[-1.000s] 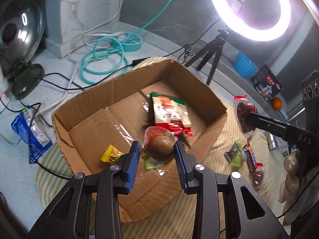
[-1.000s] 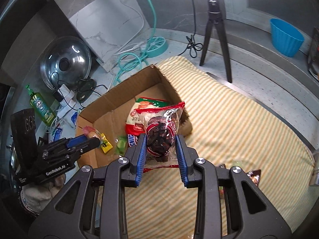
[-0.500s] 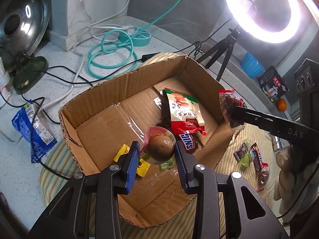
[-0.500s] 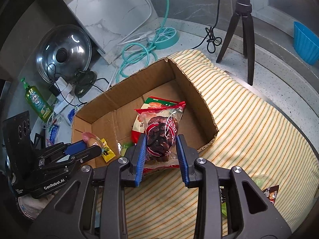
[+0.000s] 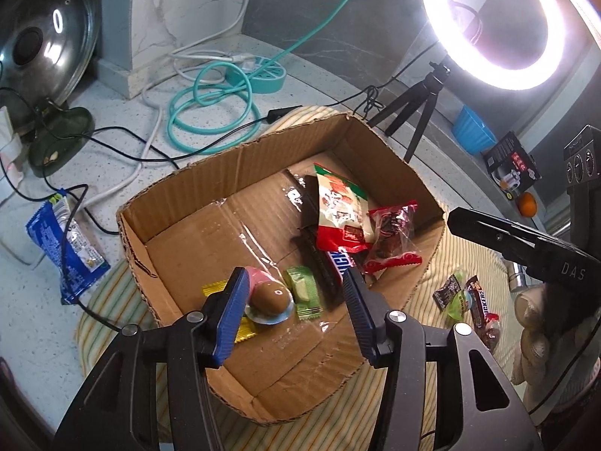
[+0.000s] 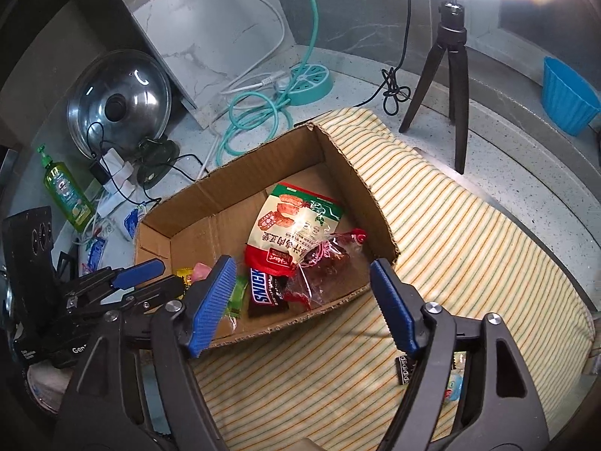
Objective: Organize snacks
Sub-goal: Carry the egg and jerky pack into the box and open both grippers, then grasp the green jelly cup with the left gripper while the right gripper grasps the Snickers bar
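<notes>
Speckled counter [image 5: 124, 173] carries a cardboard box [image 5: 240, 165]. Both left tongs [image 5: 296, 308] and right tongs [image 6: 300, 300] are held spread (nothing gripped); the egg snack [image 5: 270, 297] and date packet [image 6: 326, 259] lie inside, just ahead.

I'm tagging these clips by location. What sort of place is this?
Probably a home kitchen counter used as a makeshift filming spot. A steel pot lid and a green dish-soap bottle stand on the speckled stone counter, while a ring light on a small tripod lights the cardboard box of snacks.
</notes>
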Motion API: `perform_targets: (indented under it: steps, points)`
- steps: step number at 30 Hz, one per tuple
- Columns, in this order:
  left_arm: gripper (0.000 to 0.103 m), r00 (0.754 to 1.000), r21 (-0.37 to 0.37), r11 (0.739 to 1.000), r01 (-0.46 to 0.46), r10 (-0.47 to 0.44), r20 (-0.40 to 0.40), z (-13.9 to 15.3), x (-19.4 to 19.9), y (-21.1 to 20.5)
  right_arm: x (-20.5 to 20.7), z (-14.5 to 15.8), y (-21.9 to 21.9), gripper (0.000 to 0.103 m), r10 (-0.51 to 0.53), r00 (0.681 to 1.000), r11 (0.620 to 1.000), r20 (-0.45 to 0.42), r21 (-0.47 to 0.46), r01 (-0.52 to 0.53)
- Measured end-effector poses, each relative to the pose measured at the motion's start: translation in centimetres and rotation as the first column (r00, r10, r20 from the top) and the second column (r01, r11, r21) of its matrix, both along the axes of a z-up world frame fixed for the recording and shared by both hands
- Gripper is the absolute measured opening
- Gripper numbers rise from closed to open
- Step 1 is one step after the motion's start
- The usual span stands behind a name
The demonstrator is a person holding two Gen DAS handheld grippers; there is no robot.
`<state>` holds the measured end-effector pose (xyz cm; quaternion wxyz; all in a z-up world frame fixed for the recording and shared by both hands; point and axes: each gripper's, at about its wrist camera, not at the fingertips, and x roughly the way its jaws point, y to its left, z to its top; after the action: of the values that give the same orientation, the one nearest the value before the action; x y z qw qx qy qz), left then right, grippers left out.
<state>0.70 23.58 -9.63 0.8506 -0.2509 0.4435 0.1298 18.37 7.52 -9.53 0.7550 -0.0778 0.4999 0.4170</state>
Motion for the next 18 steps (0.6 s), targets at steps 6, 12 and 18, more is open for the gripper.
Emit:
perform_targets:
  steps: [6, 12, 18]
  points:
    - [0.051, 0.999, -0.003, 1.0, 0.028, -0.028, 0.017, 0.4, 0.3, -1.0, 0.3, 1.0, -2.1, 0.077, -0.043, 0.999, 0.999, 0.02, 0.008, 0.043]
    - [0.051, 0.997, -0.012, 0.998, 0.067, -0.067, 0.033, 0.8, 0.9, -2.7, 1.2, 2.0, -6.1, 0.077, -0.109, 0.993, 0.994, 0.035, 0.009, 0.109]
    - [0.051, 0.992, -0.024, 0.992, 0.123, -0.122, 0.04, 0.8, 1.9, -4.9, 2.0, 1.9, -10.7, 0.077, -0.177, 0.984, 0.984, 0.021, -0.006, 0.177]
